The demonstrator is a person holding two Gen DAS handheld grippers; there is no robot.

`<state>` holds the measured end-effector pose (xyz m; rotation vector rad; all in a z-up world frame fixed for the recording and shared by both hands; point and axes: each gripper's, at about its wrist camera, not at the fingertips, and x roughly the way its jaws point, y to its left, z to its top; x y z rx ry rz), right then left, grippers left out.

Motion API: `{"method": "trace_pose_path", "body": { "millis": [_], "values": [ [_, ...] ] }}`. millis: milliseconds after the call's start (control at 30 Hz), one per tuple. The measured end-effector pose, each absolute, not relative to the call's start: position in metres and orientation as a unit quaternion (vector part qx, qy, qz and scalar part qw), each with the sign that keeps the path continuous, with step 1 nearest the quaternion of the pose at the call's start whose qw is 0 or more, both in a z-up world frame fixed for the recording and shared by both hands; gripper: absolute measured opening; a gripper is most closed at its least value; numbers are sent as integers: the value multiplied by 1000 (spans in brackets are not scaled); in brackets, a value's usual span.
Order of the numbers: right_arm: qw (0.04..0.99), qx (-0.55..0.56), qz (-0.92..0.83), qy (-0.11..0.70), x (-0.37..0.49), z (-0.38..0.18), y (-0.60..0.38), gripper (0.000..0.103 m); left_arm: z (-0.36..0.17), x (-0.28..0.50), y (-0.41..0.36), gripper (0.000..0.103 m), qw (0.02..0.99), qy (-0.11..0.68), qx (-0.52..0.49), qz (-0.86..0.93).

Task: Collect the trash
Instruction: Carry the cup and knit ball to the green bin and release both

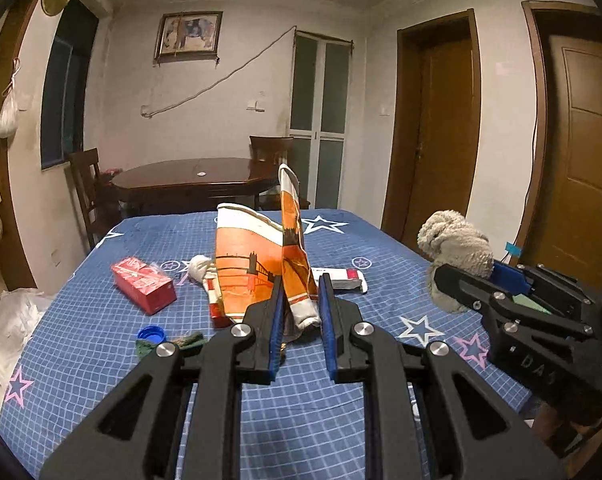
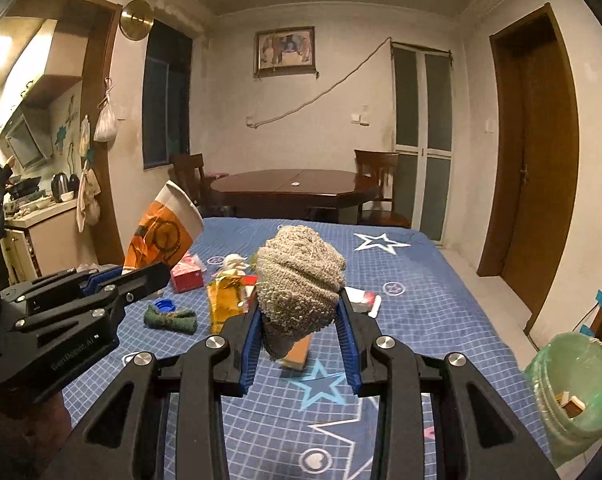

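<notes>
Both raised above desk, tilted slightly down: left gripper pinching crushed paper cup; right gripper clamping grey cloth wad.

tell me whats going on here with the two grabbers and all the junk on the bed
A person is clearing trash off a blue star-patterned bedspread with a handheld gripper in each hand. The left gripper is shut on a crushed orange paper cup, lifted off the cover. The right gripper is shut on a balled-up grey cloth, also held up. A red carton, a blue bottle cap and a green rag lie on the spread. A green-lined bin waits at the right.
</notes>
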<state>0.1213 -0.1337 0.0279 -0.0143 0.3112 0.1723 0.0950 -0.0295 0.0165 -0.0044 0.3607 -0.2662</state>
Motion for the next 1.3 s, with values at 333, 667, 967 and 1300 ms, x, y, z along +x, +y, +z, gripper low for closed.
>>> {"method": "trace_pose_path", "body": {
  "millis": [333, 667, 967, 1300],
  "values": [
    [987, 6, 55, 153, 120, 50, -198, 35, 26, 106, -68, 15, 971, 170, 11, -167],
    [986, 16, -7, 163, 122, 64, -293, 35, 33, 123, -140, 15, 960, 167, 24, -222],
    [982, 22, -76, 171, 117, 70, -396, 35, 33, 142, -220, 15, 943, 176, 38, -281],
    [966, 37, -150, 206, 117, 66, -524, 36, 23, 163, -311, 16, 914, 201, 54, -350]
  ]
}}
